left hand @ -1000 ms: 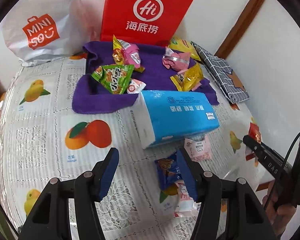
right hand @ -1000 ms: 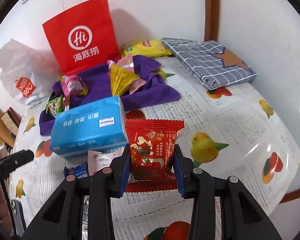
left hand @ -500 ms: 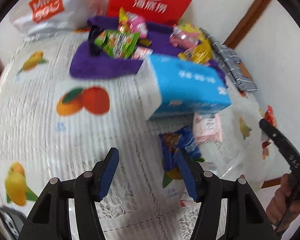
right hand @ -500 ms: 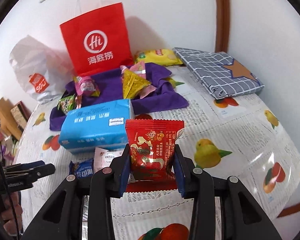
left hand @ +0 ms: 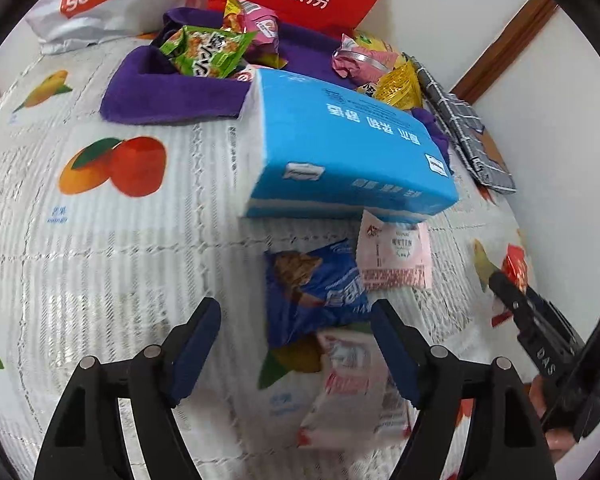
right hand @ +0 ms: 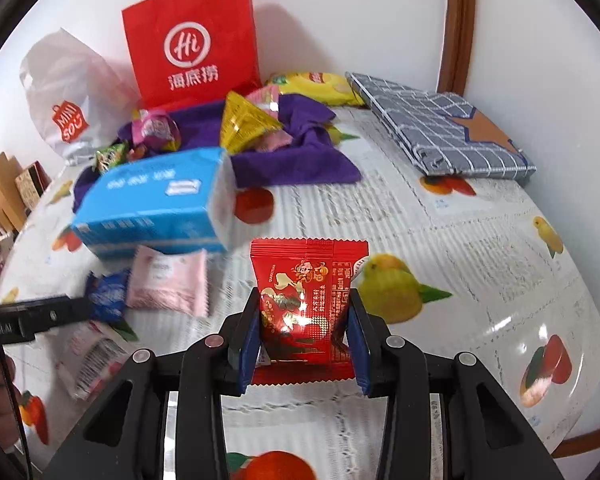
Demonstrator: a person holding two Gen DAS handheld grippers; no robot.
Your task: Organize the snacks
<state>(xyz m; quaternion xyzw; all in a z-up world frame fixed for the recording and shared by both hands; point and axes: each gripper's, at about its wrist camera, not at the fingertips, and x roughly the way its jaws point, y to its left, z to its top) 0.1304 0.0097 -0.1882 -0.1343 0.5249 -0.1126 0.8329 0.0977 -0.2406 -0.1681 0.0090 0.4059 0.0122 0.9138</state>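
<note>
My left gripper (left hand: 298,330) hangs low over the table with its jaws opening and nothing pressed between the pads. A blue snack packet (left hand: 316,292) lies on the tablecloth just ahead, between the fingertips. A white and red packet (left hand: 352,384) lies under the right finger, and a pink packet (left hand: 396,256) rests beyond it. My right gripper (right hand: 304,344) is shut on a red snack packet (right hand: 306,300), held upright above the table. Several snacks sit on a purple cloth (left hand: 168,96) at the back.
A blue tissue pack (left hand: 340,152) lies between the purple cloth and the loose packets. A red paper bag (right hand: 192,40) and a white shopping bag (right hand: 68,92) stand against the wall. A grey checked cloth (right hand: 440,128) and a yellow chip bag (right hand: 316,84) lie at the back right.
My left gripper has come down closer to the blue packet and its jaws stand wider. My right gripper has sunk a little, with the red packet still in it.
</note>
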